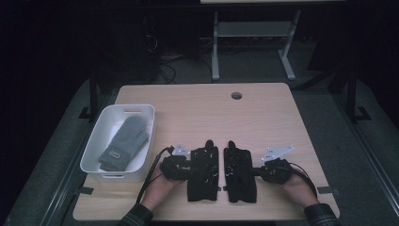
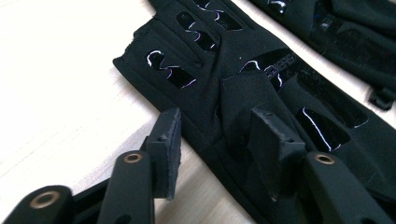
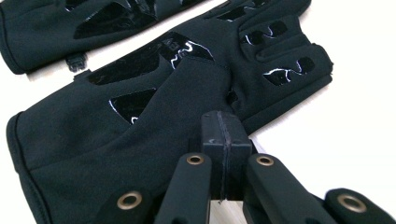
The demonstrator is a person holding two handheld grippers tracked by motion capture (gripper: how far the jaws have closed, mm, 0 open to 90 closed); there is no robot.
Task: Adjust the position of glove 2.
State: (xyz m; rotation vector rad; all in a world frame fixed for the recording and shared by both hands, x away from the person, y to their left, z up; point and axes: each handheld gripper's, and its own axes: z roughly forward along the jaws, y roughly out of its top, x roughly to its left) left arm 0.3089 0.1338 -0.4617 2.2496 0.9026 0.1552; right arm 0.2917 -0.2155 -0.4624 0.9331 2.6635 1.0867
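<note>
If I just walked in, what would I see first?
Two black gloves lie side by side at the near edge of the wooden table, a hand-held gripper at each outer side. Left of them, a white bin holds a grey mitten.

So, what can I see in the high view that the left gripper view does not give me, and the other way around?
The high view takes in the white bin holding a grey mitten, the round hole in the table, both hands, and the right gripper. The left gripper view gives the close detail: the left gripper with its jaws apart, one pad over bare wood and the other pad on the left black glove, plus the glossy grip patches. Both show the two black gloves, the right black glove included.
</note>
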